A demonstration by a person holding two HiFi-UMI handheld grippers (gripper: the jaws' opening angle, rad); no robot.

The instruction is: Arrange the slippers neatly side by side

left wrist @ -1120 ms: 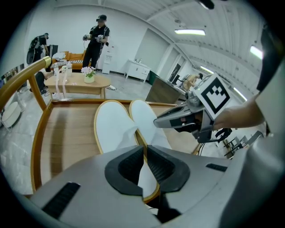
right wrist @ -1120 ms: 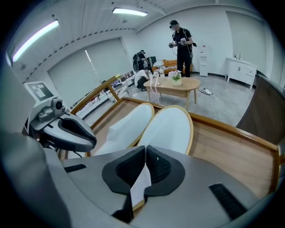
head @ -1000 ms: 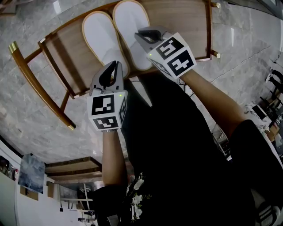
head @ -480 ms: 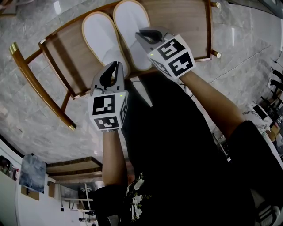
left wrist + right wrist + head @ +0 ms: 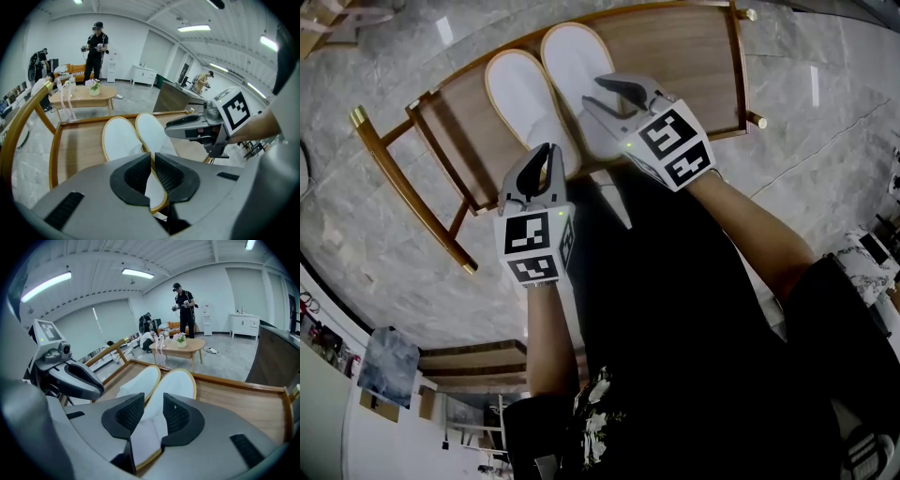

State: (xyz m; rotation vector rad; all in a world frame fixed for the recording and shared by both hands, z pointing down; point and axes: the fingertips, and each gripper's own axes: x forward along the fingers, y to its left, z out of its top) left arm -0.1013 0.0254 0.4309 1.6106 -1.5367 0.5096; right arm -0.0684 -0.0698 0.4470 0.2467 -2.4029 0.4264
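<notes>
Head view: left slipper [image 5: 517,89] and right slipper [image 5: 574,52], both white, lie side by side on a wooden seat [image 5: 684,66]. Toes point away from the person and the inner edges touch.

Left gripper [image 5: 549,150] hangs over the left slipper's heel, jaws pressed together, nothing gripped.

Right gripper [image 5: 592,91] is above the right slipper's heel end. Its jaws have just been opening and now stand wide. The heel shows in the gap between them, and the pads are not pressing on it.

Grey marble floor [image 5: 806,122] lies around the seat.
</notes>
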